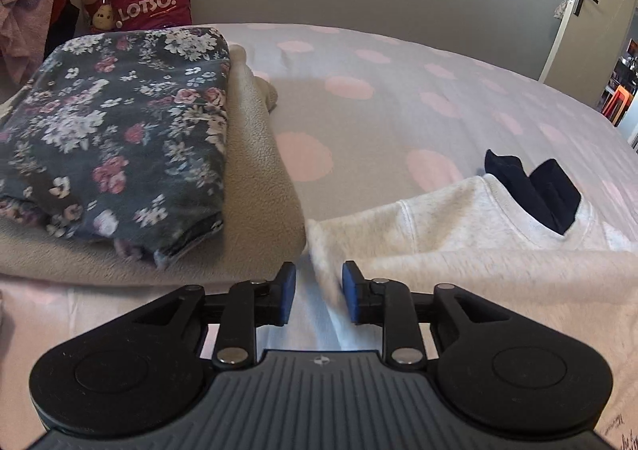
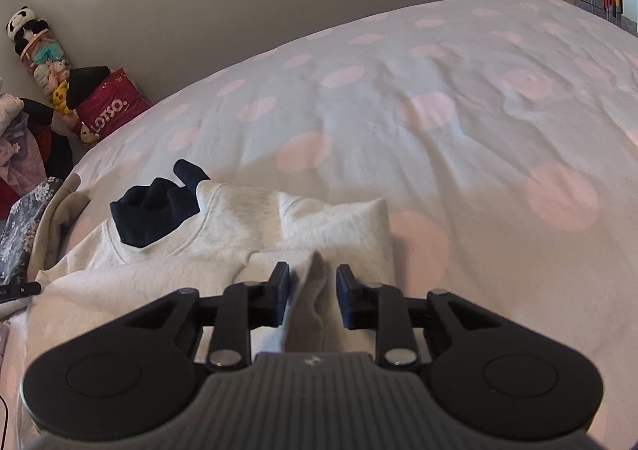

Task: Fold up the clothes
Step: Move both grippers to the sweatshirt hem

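A pale grey sweatshirt (image 2: 239,218) is lying on the near part of the spotted bedspread (image 2: 438,91), partly gathered, with a dark navy garment (image 2: 151,210) poking out of its neckline. To its left, a floral garment (image 1: 115,131) is sitting folded on a beige one (image 1: 259,178).

The left gripper (image 1: 319,288) is hovering at the sweatshirt's left edge with its fingers spread, a blurred strip of fabric hanging between them; whether the pads are gripping it, I cannot tell. The right gripper (image 2: 313,292) is standing spread over a raised ridge of cloth on the right side, the pads clear of it on both sides.

To fold this well, I would judge both grippers should be taking matching edges through every layer, lifting level and keeping the cloth taut so the fold is landing square.

The sweatshirt's near half is hiding under the grippers, and its sleeves and hem are hard to make out. The left edge is smeared by motion.
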A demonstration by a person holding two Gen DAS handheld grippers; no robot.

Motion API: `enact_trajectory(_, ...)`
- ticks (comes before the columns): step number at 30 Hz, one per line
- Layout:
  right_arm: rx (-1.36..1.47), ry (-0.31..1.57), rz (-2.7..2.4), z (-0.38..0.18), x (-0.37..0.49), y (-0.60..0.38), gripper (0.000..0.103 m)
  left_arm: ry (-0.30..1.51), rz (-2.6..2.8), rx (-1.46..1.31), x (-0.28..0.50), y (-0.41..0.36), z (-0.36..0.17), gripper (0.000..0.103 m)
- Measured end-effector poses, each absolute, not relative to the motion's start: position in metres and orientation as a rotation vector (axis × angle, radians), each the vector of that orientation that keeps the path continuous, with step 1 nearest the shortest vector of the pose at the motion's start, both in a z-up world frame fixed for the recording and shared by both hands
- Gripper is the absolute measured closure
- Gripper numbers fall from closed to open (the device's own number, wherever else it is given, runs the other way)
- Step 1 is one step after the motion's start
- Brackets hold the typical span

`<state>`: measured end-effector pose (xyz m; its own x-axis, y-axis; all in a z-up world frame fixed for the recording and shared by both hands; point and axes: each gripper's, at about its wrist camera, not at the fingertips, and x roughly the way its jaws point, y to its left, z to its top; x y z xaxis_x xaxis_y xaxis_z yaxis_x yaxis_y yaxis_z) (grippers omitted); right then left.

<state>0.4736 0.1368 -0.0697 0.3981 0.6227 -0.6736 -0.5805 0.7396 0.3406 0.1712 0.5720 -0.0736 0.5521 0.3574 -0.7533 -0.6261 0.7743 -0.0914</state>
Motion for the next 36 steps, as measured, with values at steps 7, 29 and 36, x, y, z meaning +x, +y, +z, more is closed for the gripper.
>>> enact_trajectory(7, -0.051, 0.845, 0.79, -0.051, 0.421, 0.113, 0.058, 0.784, 0.574, -0.33, 0.126, 0.524, -0.045, 0.062)
enact_trajectory(29, -0.579, 0.828, 1.058, -0.054, 0.131, 0.033, 0.043, 0.926, 0.346, 0.536, -0.017, 0.157, -0.068, 0.028)
enact_trajectory(36, -0.788, 0.713, 1.095, -0.057, 0.068, 0.029, 0.033, 0.986, 0.169, 0.744, -0.038, 0.1, -0.097, 0.028)
